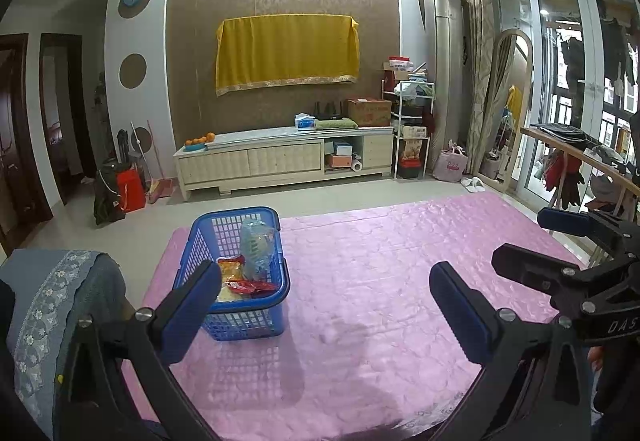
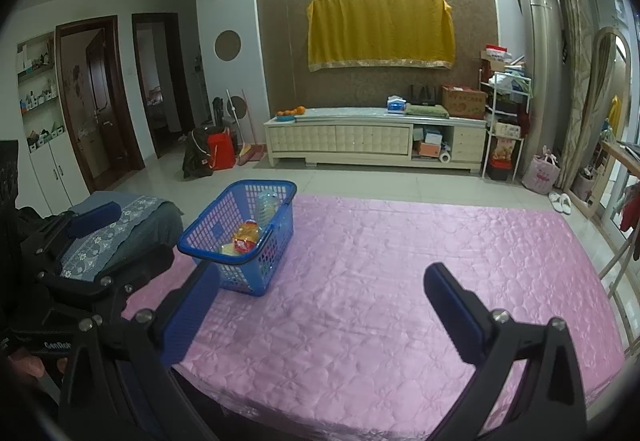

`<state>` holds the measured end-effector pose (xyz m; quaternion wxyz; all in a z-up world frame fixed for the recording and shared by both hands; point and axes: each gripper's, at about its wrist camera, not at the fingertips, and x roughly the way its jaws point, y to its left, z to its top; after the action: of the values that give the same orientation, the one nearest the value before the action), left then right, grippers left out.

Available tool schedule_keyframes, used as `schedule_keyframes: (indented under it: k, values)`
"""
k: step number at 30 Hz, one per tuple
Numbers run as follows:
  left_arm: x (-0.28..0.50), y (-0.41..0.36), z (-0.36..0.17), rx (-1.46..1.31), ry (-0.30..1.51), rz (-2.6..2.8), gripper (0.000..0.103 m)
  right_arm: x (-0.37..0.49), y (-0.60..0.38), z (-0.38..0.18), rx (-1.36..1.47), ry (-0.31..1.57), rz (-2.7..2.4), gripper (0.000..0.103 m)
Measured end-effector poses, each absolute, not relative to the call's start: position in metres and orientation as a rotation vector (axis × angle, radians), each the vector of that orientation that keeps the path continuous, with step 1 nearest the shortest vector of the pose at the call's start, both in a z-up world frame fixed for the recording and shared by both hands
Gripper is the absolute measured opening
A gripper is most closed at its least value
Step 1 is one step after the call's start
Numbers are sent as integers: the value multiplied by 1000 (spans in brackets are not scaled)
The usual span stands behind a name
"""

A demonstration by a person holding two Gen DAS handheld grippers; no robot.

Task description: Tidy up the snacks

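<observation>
A blue plastic basket [image 1: 240, 321] [image 2: 280, 233] stands on the left part of the pink-covered table [image 1: 380, 261] [image 2: 400, 261]. Inside it lie a clear bluish bag [image 1: 258, 245] [image 2: 267, 203], a yellow-orange packet [image 1: 232, 273] [image 2: 248, 235] and a red packet [image 1: 252, 287]. My left gripper [image 1: 326, 305] is open and empty, its left finger just in front of the basket. My right gripper [image 2: 322, 311] is also open and empty, hovering over bare cloth to the basket's right. Each gripper shows at the edge of the other's view, the right gripper [image 1: 536, 241] and the left gripper [image 2: 120, 241].
A chair with a grey-blue embroidered cover [image 1: 52, 301] [image 2: 120, 225] sits at the table's left end. A wooden rack [image 1: 580, 157] stands to the right. Across the tiled floor is a long TV cabinet [image 1: 280, 157] [image 2: 376, 141].
</observation>
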<state>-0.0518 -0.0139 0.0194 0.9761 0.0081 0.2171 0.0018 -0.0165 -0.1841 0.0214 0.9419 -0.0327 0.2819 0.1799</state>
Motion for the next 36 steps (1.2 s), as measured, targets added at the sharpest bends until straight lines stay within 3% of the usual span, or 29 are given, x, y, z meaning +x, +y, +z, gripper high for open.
schedule_keyframes:
  k: [36]
  values:
    - [-56, -20, 25, 8, 452, -4, 103, -22, -179, 20, -63, 581, 346, 103]
